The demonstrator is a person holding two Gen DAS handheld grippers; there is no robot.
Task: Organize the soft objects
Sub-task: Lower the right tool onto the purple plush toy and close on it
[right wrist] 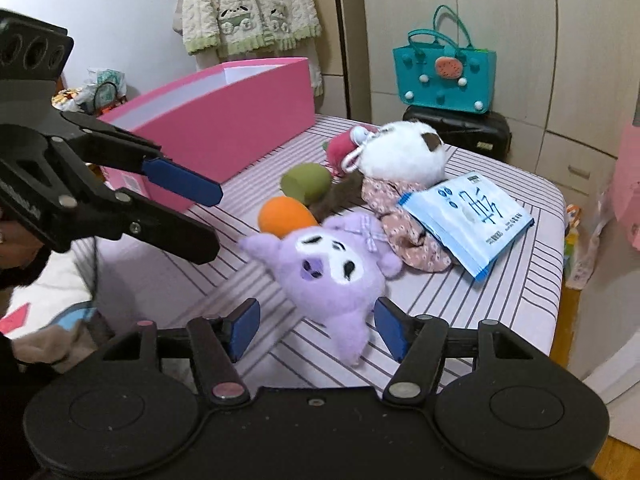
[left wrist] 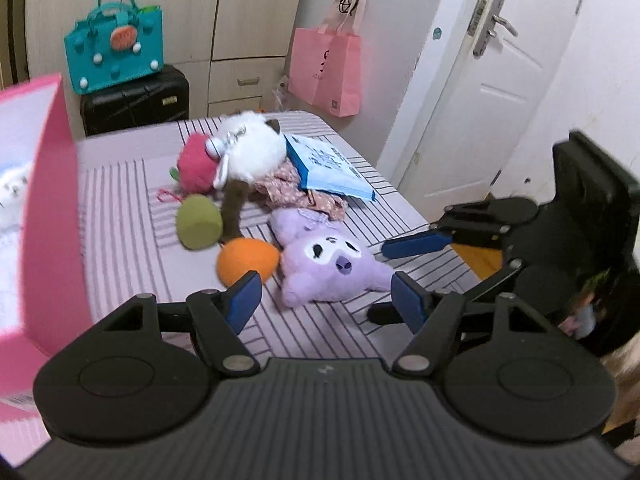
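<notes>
A purple plush (left wrist: pixel 332 268) (right wrist: pixel 336 264) lies face up on the striped pink surface (left wrist: pixel 120 220), near its front edge. My left gripper (left wrist: pixel 326 300) stands open just in front of it. My right gripper (right wrist: pixel 318 320) is open too, with the plush's lower end between its blue pads and untouched. Behind it lie an orange plush (right wrist: pixel 284 214), a green plush (right wrist: pixel 306 182), a red plush (right wrist: pixel 340 148) and a white plush with a brown ear (right wrist: pixel 400 152) on floral cloth (right wrist: pixel 404 228). A pink box (right wrist: pixel 224 120) stands open at the left.
A blue and white packet (right wrist: pixel 468 220) leans on the floral cloth. Beyond the surface, a teal bag (left wrist: pixel 116 52) sits on a black suitcase (left wrist: pixel 136 100). A pink paper bag (left wrist: pixel 324 68) hangs by the white door (left wrist: pixel 492 92). The surface drops off at the right.
</notes>
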